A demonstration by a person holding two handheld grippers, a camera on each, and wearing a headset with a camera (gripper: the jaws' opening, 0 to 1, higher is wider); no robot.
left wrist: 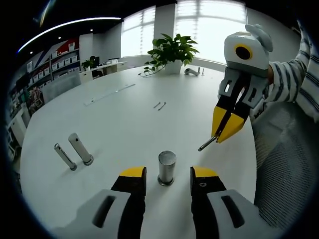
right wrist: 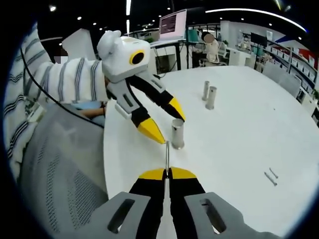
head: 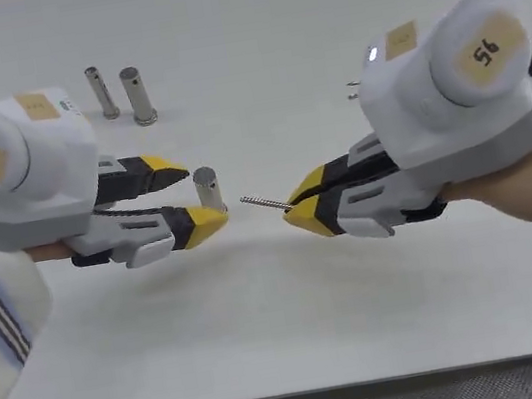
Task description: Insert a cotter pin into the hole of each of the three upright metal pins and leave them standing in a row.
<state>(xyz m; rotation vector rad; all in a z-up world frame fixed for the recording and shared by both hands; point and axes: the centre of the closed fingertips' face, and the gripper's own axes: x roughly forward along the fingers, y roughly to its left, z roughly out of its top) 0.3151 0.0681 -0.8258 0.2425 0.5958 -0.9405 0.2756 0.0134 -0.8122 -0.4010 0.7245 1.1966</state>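
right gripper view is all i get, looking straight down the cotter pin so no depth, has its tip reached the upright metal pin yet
observer: no, in the head view the cotter pin points at the metal pin, but its tip stops short, with a visible gap between them.
operator: ok, is that pin being clamped
observer: no, the left gripper view shows the left gripper open, its fingers on either side of the pin with a gap on each side.
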